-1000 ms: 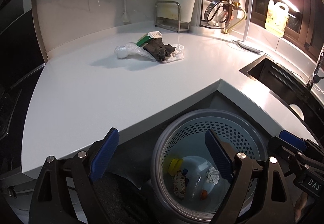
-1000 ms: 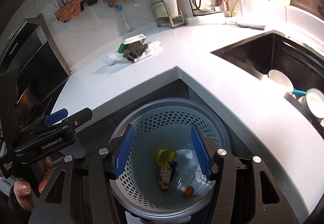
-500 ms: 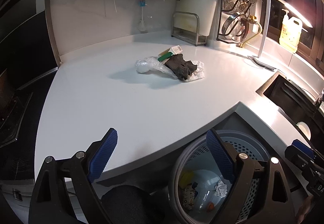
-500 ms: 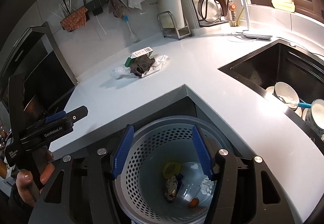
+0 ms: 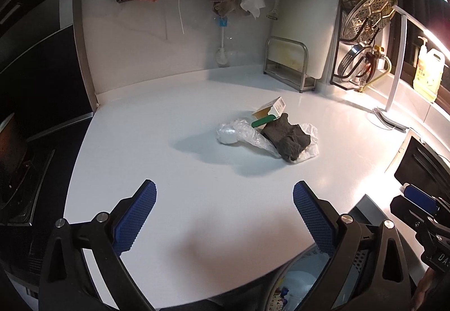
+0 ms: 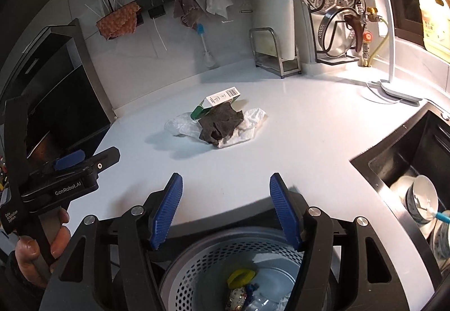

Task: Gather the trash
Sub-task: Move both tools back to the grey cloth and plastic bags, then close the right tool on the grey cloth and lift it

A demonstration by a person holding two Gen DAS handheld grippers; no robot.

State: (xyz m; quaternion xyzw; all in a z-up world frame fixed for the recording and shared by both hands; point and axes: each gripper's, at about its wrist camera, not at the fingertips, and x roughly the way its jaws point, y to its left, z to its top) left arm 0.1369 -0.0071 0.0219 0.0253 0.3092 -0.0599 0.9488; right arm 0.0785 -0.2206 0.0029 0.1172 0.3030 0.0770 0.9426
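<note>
Left wrist view. The left tool (image 5: 224, 205) is spread wide, holds nothing and touches nothing; it hangs above the near part of the worktop (image 5: 146, 142). The trash lies in one heap well ahead of it, slightly to the right: a clear plastic bag (image 5: 242, 135), a dark rag (image 5: 289, 138) on top of a white wrapper (image 5: 310, 142), and a small carton (image 5: 271, 108) leaning on the far side. The step in hand appears to be the approach to this heap. Recommended practice: keep the jaws at full spread, bring the tool in low, and take one item per grasp. The rag sits uppermost and is probably the easiest first pick. Thin film is likely to slip, so pinch a bunched fold rather than a flat edge. The bin (image 5: 315, 280) shows at the bottom edge, below the worktop rim.

Right wrist view. The right tool (image 6: 226, 209) is also spread and empty, in contact with nothing. It is poised above the worktop's front edge, with the bin directly beneath it; several discarded items already lie in the bin. The heap is well apart, ahead and slightly left. The left tool appears at the left border, in the person's hand (image 6: 42, 249).
</note>
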